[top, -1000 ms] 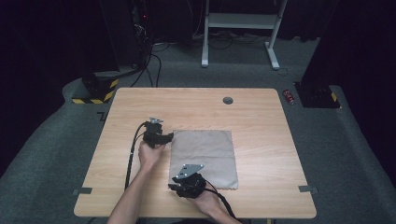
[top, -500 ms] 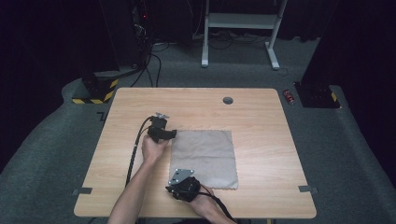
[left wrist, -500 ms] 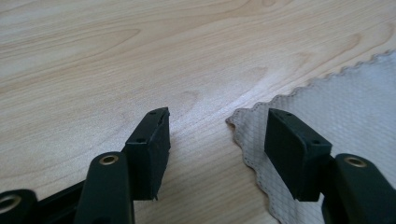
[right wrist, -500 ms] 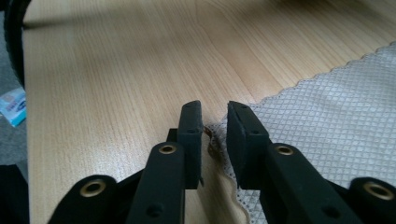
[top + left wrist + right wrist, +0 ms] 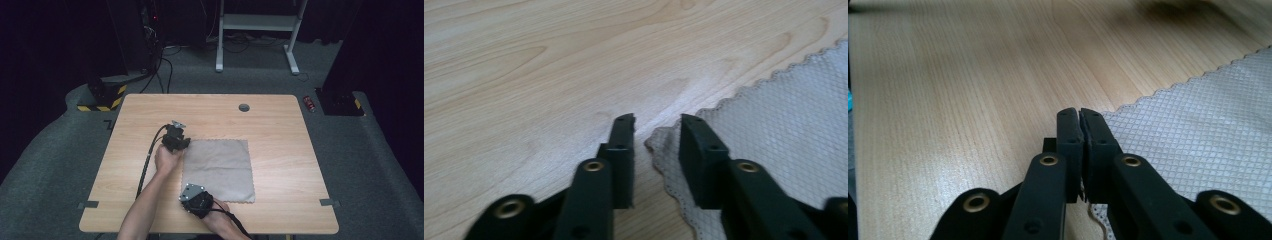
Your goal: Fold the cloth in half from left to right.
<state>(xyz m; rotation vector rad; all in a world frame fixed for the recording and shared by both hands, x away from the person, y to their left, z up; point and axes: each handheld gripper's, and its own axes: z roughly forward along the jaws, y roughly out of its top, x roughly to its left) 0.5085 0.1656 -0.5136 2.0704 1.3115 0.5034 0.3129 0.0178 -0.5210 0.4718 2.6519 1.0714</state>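
On the tabletop (image 5: 280,125): grey cloth (image 5: 220,167), unlabelled; near corner pinched by right gripper (image 5: 1081,116); left gripper (image 5: 656,125) fingers closing, apart, astride far corner.

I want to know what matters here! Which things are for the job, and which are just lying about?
For the job:
grey cloth, flat on the table
left gripper, jaws around a cloth corner
right gripper, shut on the cloth's edge

Just lying about:
red can on the floor
white frame behind
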